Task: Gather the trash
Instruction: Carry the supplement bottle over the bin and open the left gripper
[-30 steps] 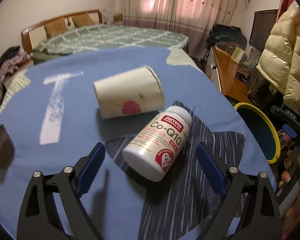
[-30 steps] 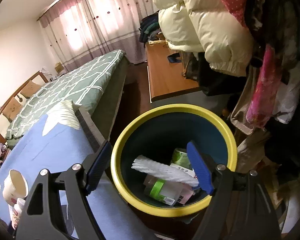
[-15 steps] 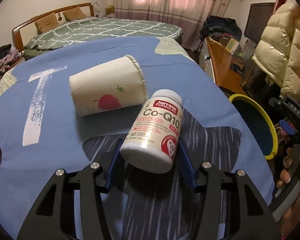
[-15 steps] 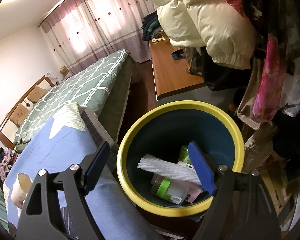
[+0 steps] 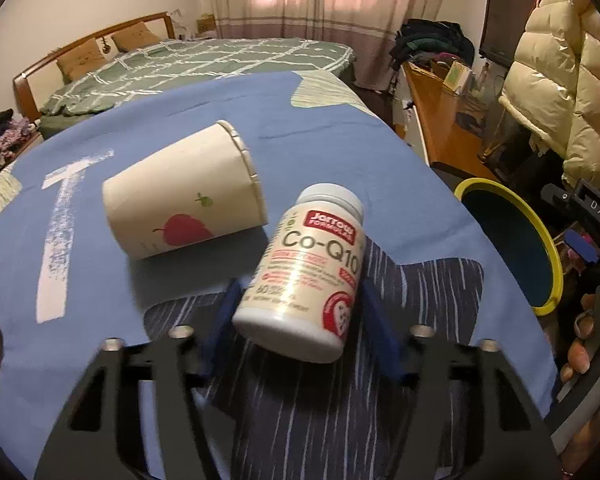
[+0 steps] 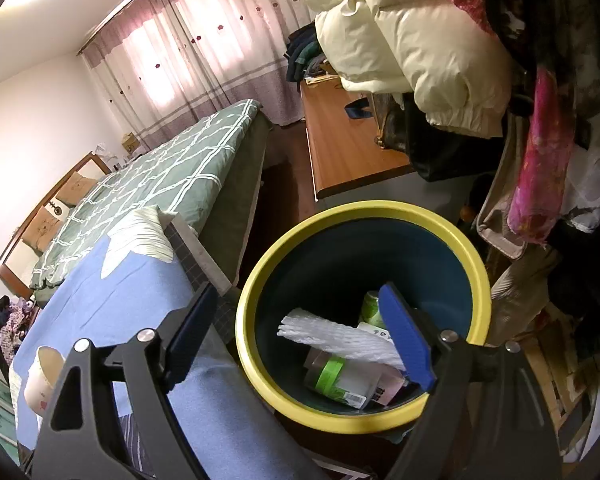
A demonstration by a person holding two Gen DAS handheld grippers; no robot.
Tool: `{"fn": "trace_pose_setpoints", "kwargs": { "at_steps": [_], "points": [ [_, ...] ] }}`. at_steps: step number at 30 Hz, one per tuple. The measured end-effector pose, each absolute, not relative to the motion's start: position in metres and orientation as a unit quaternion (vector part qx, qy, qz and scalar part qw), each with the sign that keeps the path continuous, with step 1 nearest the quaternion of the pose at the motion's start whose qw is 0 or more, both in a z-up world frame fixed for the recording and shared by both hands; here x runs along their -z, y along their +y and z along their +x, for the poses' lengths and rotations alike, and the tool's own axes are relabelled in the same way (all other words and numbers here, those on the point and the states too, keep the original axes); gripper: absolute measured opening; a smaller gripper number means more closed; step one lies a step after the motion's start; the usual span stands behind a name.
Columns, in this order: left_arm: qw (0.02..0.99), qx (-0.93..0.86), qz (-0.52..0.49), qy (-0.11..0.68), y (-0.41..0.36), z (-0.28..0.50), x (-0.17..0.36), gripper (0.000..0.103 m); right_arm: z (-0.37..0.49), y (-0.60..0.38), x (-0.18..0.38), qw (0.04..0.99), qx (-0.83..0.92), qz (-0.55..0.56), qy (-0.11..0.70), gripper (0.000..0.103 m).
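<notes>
A blue cloth (image 5: 148, 152) covers the work surface in a bedroom, with a green quilted bed (image 5: 204, 64) behind it and a cream padded jacket (image 6: 404, 40) hanging at the right. Just off the cloth's right edge stands a yellow-rimmed bin (image 6: 256, 344) with a dark blue inside, holding a white foam net sleeve (image 6: 340, 336), a green-labelled container (image 6: 336, 376) and a green can (image 6: 370, 308) near the bottom. The right gripper (image 6: 296, 344) hangs above the bin's mouth with its blue-padded jaws spread wide and nothing between them. On the cloth, a paper cup (image 5: 184, 196) printed with a red fruit lies on its side, mouth toward the bin. Close beside it, the left gripper (image 5: 300, 320) clamps a white Co-Q10 supplement bottle (image 5: 308, 280) near its base, blue pads pressed to either side, the bottle tilted with its cap pointing away from the camera. Whether the bottle's underside touches the cloth cannot be told.
</notes>
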State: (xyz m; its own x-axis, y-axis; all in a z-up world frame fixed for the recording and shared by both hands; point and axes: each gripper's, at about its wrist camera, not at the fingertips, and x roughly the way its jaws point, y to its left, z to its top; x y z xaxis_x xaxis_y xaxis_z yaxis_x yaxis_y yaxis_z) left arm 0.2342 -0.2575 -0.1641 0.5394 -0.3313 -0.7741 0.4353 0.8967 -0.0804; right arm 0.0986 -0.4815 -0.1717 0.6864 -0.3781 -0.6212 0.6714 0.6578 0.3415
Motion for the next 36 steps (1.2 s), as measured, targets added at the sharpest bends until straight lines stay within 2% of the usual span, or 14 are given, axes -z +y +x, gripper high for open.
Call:
{"fn": "trace_pose_setpoints", "kwargs": {
  "at_steps": [9, 19, 28, 36],
  "points": [
    [0.877, 0.235, 0.057, 0.415, -0.262, 0.235, 0.151, 0.046, 0.087, -0.479, 0.167, 0.884, 0.29, 0.269, 0.25, 0.079],
    [0.876, 0.266, 0.063, 0.397, -0.295, 0.233, 0.128, 0.046, 0.05, -0.492, 0.157, 0.889, 0.307, 0.24, 0.239, 0.079],
    [0.856, 0.334, 0.097, 0.384, -0.383, 0.22, 0.109, 0.046, 0.029, -0.508, 0.157, 0.886, 0.325, 0.221, 0.247, 0.079],
    [0.818, 0.384, 0.129, 0.408, -0.474, 0.213, 0.123, 0.046, 0.003, -0.52, 0.158, 0.879, 0.352, 0.186, 0.264, 0.079]
  ]
}}
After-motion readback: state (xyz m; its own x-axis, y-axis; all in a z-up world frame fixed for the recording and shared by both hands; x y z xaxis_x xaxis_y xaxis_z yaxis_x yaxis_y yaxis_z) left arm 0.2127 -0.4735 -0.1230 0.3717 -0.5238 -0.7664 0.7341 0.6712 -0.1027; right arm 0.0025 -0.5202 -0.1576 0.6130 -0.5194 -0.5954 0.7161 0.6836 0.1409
